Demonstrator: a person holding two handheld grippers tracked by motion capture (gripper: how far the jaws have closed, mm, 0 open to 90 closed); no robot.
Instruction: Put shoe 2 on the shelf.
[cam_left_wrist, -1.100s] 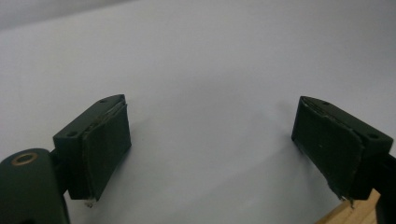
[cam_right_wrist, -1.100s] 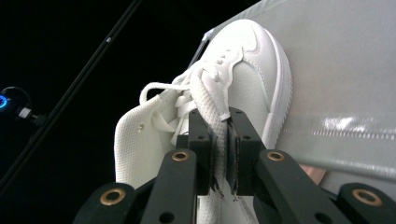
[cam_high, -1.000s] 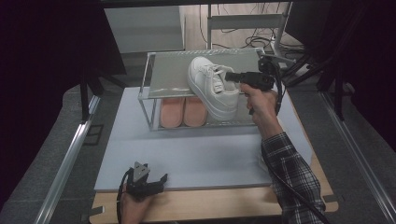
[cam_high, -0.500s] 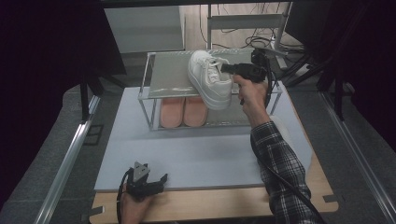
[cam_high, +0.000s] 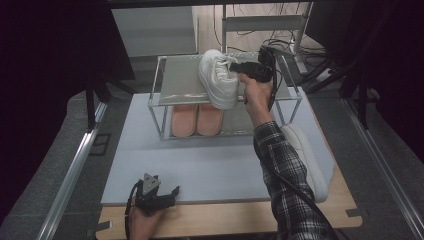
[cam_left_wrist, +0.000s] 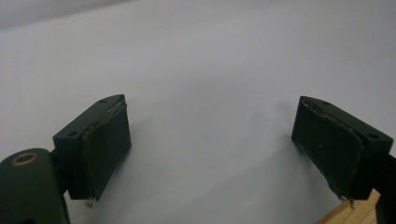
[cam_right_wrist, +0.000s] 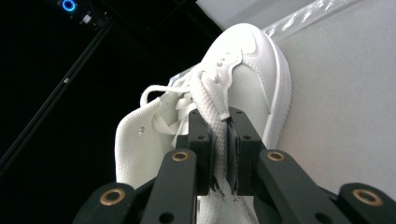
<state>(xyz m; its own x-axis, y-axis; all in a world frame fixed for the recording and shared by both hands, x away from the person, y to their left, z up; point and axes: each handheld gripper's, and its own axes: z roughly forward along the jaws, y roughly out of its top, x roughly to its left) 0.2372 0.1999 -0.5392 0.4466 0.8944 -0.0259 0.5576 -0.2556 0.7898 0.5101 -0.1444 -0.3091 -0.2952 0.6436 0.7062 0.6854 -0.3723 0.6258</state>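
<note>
Right gripper view: white sneaker (cam_right_wrist: 243, 84) tongue clamped between right tongs (cam_right_wrist: 219, 140).

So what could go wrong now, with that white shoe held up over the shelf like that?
1. The right gripper pinches the white sneaker by only a thin strip of its side wall, so the shoe might slip or swing loose.
2. The sneaker overhangs the front edge of the rack's top shelf; released here, it could tip off onto the mat below.
3. The person's sleeve passes right over the second white sneaker on the table and might nudge it.
</note>
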